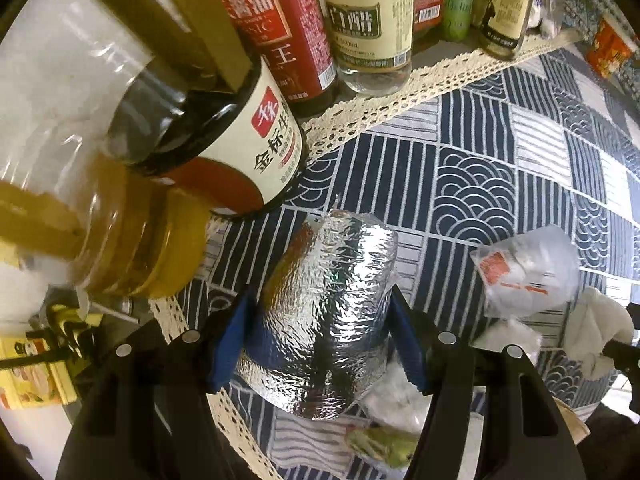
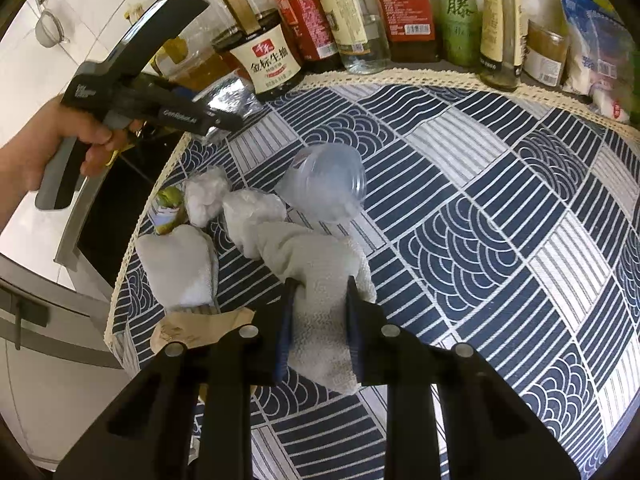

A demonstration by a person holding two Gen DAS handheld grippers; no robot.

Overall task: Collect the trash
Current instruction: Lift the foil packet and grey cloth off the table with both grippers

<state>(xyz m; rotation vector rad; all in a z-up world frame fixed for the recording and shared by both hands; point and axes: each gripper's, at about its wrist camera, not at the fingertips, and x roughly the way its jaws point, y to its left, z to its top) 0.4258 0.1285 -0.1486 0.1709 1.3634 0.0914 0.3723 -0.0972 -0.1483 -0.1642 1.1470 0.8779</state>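
My left gripper (image 1: 320,316) is shut on a crinkled silver foil bag (image 1: 324,312) and holds it above the patterned tablecloth (image 1: 500,168). The same gripper (image 2: 224,120) and foil bag (image 2: 228,98) show at the upper left of the right wrist view. My right gripper (image 2: 320,304) is shut on a crumpled white paper towel (image 2: 320,280). A clear plastic cup (image 2: 328,184) lies on its side on the cloth just beyond it; it also shows in the left wrist view (image 1: 528,272). More white wads (image 2: 204,196) and a green-labelled scrap (image 2: 168,208) lie at the cloth's left edge.
A row of sauce and vinegar bottles (image 2: 360,12) stands along the back of the cloth, with a dark soy sauce jar (image 1: 224,128) and an oil jug (image 1: 132,240) close to my left gripper. A brown paper piece (image 2: 196,328) lies by the table's left edge.
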